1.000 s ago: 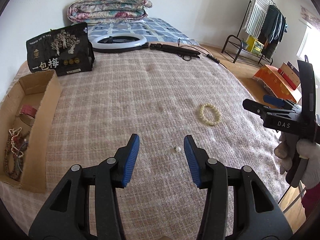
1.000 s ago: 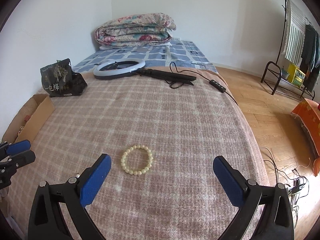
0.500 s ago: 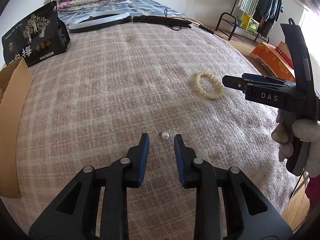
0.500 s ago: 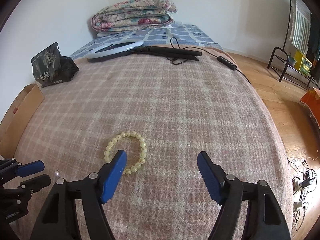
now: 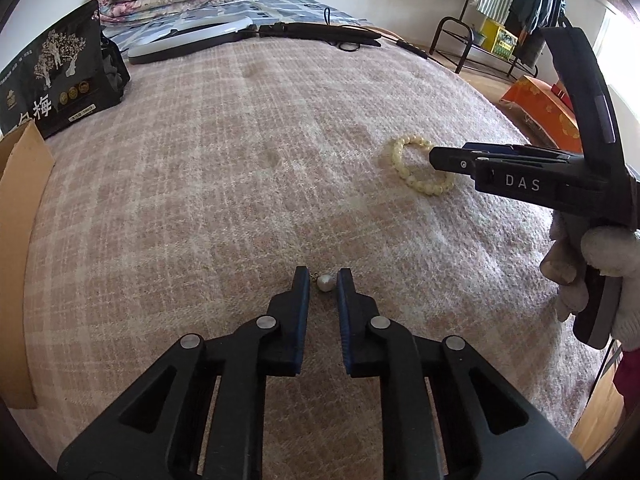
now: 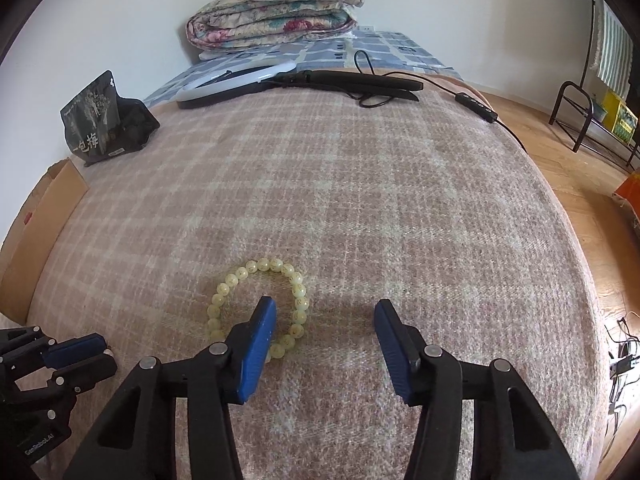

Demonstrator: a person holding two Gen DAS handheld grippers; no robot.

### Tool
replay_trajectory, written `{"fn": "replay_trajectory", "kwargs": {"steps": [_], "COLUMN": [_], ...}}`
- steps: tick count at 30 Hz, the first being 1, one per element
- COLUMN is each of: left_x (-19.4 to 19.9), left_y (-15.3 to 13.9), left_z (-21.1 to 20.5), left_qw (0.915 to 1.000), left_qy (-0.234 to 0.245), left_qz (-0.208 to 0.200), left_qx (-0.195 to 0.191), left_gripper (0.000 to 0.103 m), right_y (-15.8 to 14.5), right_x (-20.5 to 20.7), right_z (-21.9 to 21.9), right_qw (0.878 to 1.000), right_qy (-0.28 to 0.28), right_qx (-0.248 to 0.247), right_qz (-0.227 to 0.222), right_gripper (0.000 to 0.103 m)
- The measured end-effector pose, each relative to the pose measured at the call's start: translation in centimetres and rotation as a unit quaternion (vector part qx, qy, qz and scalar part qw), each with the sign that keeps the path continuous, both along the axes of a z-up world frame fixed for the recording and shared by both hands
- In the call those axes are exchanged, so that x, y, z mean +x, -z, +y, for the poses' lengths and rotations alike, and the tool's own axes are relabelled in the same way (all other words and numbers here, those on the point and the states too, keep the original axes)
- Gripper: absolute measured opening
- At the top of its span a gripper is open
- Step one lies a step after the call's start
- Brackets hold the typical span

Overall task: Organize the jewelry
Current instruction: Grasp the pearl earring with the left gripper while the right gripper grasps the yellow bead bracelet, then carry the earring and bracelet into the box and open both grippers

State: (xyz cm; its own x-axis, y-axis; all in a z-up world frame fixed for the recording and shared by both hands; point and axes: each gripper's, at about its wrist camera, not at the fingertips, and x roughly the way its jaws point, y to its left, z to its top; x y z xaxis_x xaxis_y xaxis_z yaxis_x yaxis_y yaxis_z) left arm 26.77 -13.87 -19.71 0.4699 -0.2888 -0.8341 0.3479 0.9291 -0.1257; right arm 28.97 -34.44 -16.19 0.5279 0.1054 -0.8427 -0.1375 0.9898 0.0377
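Observation:
A small white pearl earring [image 5: 324, 282] lies on the checked blanket, right between the tips of my left gripper [image 5: 323, 279]. The left jaws stand narrowly apart on either side of it, not clamped. A pale yellow bead bracelet [image 6: 260, 308] lies flat on the blanket; it also shows in the left wrist view [image 5: 420, 168]. My right gripper [image 6: 325, 312] is open, low over the blanket, with its left finger [image 6: 262, 320] inside the bracelet's ring and the right side of the ring between the jaws. The left gripper shows at the right wrist view's lower left [image 6: 80, 354].
A cardboard box [image 5: 20, 208] lies at the blanket's left edge. A black tea bag [image 5: 52, 80], a ring light [image 6: 236, 84] with its black stand and cable, and a folded quilt [image 6: 276, 12] are at the back. The bed's right edge drops to wooden floor [image 6: 592, 208].
Both grippers have dropped closer to the blanket. The left jaws have narrowed around the pearl earring. The right gripper has narrowed and moved so its left finger sits inside the bracelet.

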Motion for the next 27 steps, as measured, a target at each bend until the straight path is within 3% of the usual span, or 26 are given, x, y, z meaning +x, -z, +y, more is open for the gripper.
{"fn": "replay_trajectory", "kwargs": {"steps": [10, 12, 14, 16, 27], "left_x": [0.0, 0.0, 0.0, -0.1, -1.0], "left_y": [0.0, 0.0, -0.1, -0.4, -2.8], "left_z": [-0.1, 0.0, 0.2, 0.3, 1.9], "left_qw": [1.0, 1.0, 1.0, 0.9999, 0.9995], "left_qy": [-0.004, -0.005, -0.008, -0.01, -0.016], "left_qz": [0.0, -0.001, -0.002, -0.004, -0.027], "left_qx": [-0.001, -0.001, -0.002, -0.003, -0.009], "left_gripper": [0.009, 0.009, 0.009, 0.009, 0.009], "right_y": [0.5, 0.6, 0.5, 0.3, -2.4], "right_x": [0.6, 0.6, 0.6, 0.5, -1.2], "right_z": [1.1, 1.3, 1.3, 1.1, 1.5], "right_qw": [1.0, 1.0, 1.0, 1.0, 1.0], "right_qy": [-0.014, -0.015, -0.013, -0.012, -0.012], "right_qx": [-0.021, -0.023, -0.016, -0.007, -0.005], "right_qz": [0.008, 0.012, 0.017, 0.021, -0.002], "right_gripper": [0.034, 0.028, 0.014, 0.006, 0.005]}}
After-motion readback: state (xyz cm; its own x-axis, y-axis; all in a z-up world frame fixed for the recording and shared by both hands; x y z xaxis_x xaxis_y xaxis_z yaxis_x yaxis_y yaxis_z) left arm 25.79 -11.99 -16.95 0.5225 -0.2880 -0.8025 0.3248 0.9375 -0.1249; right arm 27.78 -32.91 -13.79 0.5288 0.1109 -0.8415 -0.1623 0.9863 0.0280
